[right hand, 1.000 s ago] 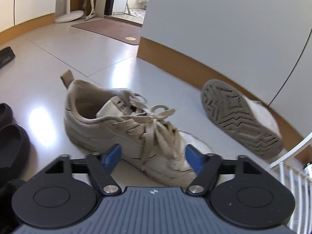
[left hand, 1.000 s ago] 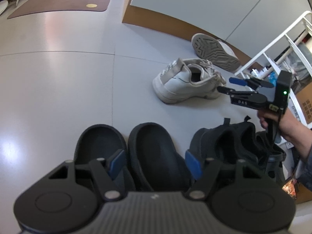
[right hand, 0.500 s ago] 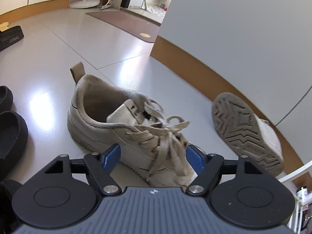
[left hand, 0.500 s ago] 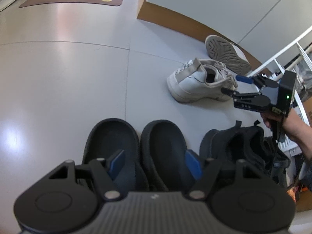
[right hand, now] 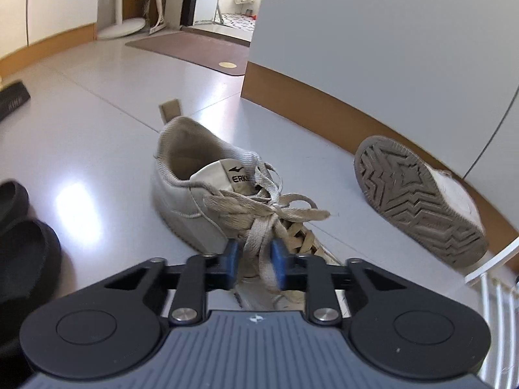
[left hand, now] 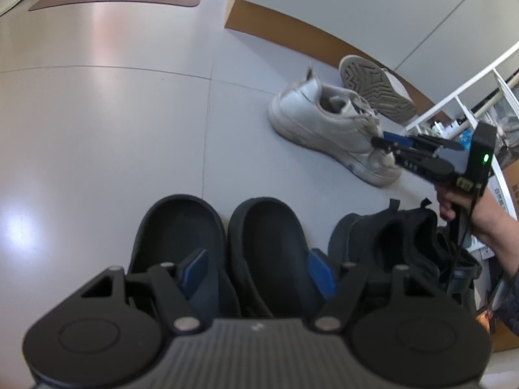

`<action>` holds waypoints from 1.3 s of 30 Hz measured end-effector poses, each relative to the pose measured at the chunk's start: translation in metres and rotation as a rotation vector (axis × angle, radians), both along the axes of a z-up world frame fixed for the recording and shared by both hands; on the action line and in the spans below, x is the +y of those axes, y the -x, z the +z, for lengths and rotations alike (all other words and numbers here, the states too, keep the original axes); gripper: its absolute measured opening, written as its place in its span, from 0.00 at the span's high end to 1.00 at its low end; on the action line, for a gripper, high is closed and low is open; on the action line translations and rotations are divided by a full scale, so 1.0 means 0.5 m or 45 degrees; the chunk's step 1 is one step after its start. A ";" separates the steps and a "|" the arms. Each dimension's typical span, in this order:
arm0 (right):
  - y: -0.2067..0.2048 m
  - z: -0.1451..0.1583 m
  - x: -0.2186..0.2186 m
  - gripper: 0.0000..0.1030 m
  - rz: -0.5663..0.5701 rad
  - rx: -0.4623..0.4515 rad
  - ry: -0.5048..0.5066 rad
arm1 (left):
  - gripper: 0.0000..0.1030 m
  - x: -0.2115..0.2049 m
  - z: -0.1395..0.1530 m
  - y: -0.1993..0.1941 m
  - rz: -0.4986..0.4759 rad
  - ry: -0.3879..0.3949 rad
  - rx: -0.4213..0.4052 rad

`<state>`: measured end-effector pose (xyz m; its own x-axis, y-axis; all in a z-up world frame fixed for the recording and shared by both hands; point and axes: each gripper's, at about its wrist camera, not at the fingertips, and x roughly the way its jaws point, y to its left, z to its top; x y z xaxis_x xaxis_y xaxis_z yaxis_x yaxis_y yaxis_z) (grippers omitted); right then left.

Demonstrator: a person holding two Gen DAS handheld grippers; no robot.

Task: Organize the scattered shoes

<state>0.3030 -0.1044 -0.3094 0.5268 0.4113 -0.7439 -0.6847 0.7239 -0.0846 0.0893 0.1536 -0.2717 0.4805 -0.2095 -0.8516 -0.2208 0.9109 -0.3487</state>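
Here, at the left of the scene, the left gripper [left hand: 256, 270] hangs over a pair of black slippers [left hand: 220, 243] that already stand side by side on the pale floor [left hand: 97, 129]; its blue pads are spread wide and nothing is clamped between them. Just right of the slippers sits a pair of black sneakers [left hand: 389, 243], also lined up.

Further right and farther from the cameras lies the upright white sneaker [right hand: 207, 201], the shoe in hand. Its long axis runs from the heel tab, away and to the left in the right wrist view, toward the toe, which disappears under the right gripper [right hand: 253, 261]. So the shoe lies directly ahead of and beneath those fingers, and the right hand [left hand: 454, 197] is far nearer to it than the left. The right gripper's pads are drawn nearly together on the laces [right hand: 269, 223] over the forefoot; whether they bite only the laces or some of the upper too is hard to tell, since the gripper body hides that spot.

At the far right, the second white sneaker [right hand: 418, 201] lies tipped on its side against the brown baseboard [right hand: 324, 110], sole facing the camera, well apart from its mate. A white rack [left hand: 454, 97] stands beyond it.

The coming move probably turns on dragging or lifting the pinched shoe by its toe end toward the tidy row.
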 end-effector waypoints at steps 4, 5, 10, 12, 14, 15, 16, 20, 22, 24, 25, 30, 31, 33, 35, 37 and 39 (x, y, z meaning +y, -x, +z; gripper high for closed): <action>-0.017 0.003 -0.014 0.88 -0.022 0.124 -0.143 | 0.31 -0.001 -0.007 0.001 0.004 0.004 0.015; -0.018 0.002 -0.014 0.82 -0.027 0.136 -0.153 | 0.31 -0.001 -0.008 0.001 0.007 0.005 0.018; -0.004 0.007 -0.028 0.06 -0.067 0.046 -0.114 | 0.31 0.006 -0.011 0.002 0.021 0.004 0.021; -0.004 0.002 -0.035 0.06 -0.082 0.044 -0.101 | 0.31 0.007 -0.013 0.003 0.021 0.001 0.024; -0.012 -0.013 -0.041 0.06 -0.122 0.085 -0.051 | 0.31 0.007 -0.013 0.005 0.018 -0.005 0.024; -0.016 -0.020 -0.044 0.06 -0.142 0.106 -0.026 | 0.31 0.006 -0.012 0.006 0.017 -0.005 0.023; -0.020 -0.028 -0.046 0.06 -0.162 0.126 -0.001 | 0.31 0.007 -0.012 0.008 0.015 -0.004 0.021; -0.046 -0.064 -0.043 0.07 -0.261 0.313 0.071 | 0.31 0.014 -0.015 0.011 0.025 0.003 0.036; -0.068 -0.066 -0.046 0.09 -0.366 0.417 0.039 | 0.31 0.017 -0.015 0.011 0.034 0.008 0.043; -0.077 -0.064 -0.038 0.13 -0.363 0.453 0.051 | 0.31 0.015 -0.016 0.008 0.034 0.006 0.042; -0.079 -0.060 -0.031 0.16 -0.340 0.456 0.058 | 0.31 0.013 -0.017 0.007 0.030 0.005 0.042; -0.071 -0.052 -0.010 0.31 -0.318 0.458 0.023 | 0.31 0.000 -0.023 0.006 0.008 0.010 0.050; -0.069 -0.049 -0.009 0.37 -0.306 0.468 -0.006 | 0.31 -0.002 -0.024 0.006 0.005 0.012 0.051; -0.068 -0.043 -0.007 0.44 -0.299 0.515 -0.079 | 0.31 -0.002 -0.027 0.005 0.006 0.012 0.056; -0.071 -0.041 -0.009 0.44 -0.328 0.549 -0.128 | 0.31 0.001 -0.029 0.004 0.011 0.015 0.062; -0.073 -0.042 -0.011 0.43 -0.364 0.575 -0.171 | 0.31 0.004 -0.029 0.004 0.018 0.021 0.060; -0.070 -0.043 -0.008 0.34 -0.391 0.577 -0.190 | 0.31 0.005 -0.027 0.005 0.021 0.025 0.056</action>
<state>0.3380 -0.1084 -0.3311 0.2801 0.4079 -0.8690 -0.3850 0.8770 0.2876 0.0866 0.1563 -0.2853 0.4464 -0.2190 -0.8676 -0.2508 0.9001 -0.3563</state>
